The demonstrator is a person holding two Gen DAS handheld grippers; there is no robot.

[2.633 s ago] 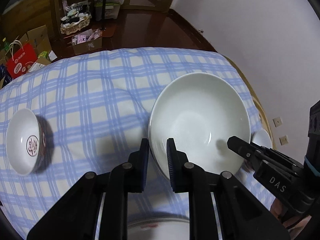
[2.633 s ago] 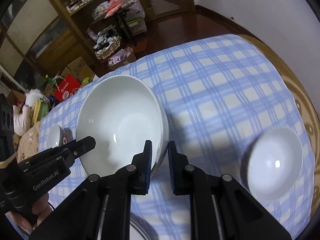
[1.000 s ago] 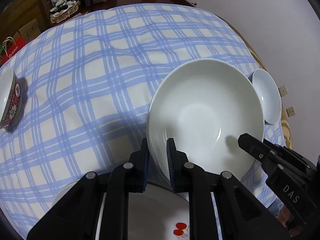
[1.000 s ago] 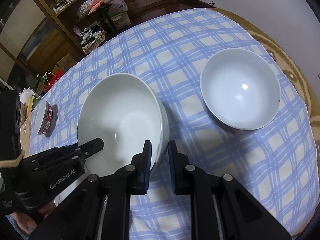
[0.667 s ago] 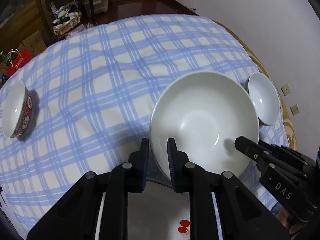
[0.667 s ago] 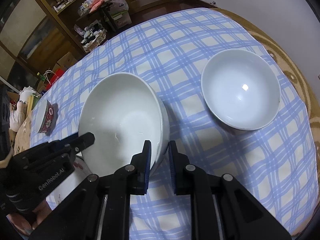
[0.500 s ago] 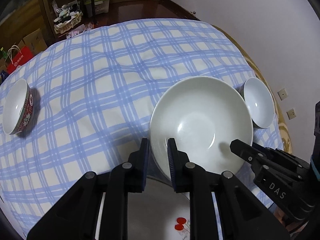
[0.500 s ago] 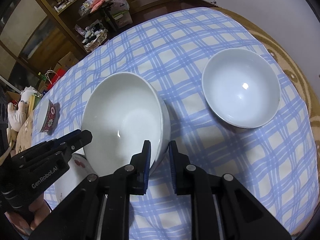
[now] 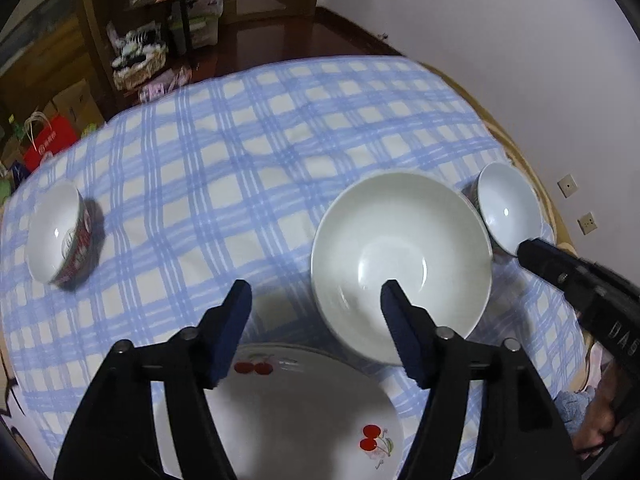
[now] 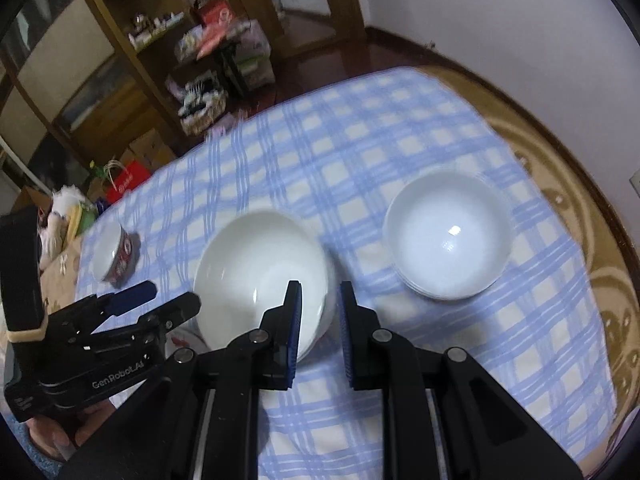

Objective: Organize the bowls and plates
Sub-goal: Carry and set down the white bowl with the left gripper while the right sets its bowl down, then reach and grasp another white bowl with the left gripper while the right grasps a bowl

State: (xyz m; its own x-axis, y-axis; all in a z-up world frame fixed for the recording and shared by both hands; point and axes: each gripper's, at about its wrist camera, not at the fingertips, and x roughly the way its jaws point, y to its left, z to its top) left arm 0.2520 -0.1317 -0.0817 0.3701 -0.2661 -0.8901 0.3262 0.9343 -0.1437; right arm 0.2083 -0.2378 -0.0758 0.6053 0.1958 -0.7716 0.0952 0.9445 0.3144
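On the checked cloth (image 9: 248,152), a large plain white bowl (image 9: 400,264) overlaps the cherry plate's (image 9: 296,412) one-o'clock rim. Left gripper (image 9: 316,300) has just spread, empty; right gripper (image 10: 320,300) narrowly parted, pinching nothing.

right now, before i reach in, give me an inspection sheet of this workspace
surface: blue-checked cloth over a round table.
job's things: large white bowl at the cherry plate's far edge; red-patterned bowl far left; smaller white bowl right.
clutter: nothing seen on the cloth.
grippers: left gripper open, its jaws have just been opening, large bowl's rim below them, ungripped; right gripper fingers a narrow gap apart, nothing pressed.
cables: nothing seen.
surroundings: wooden shelves, red bag, white wall.
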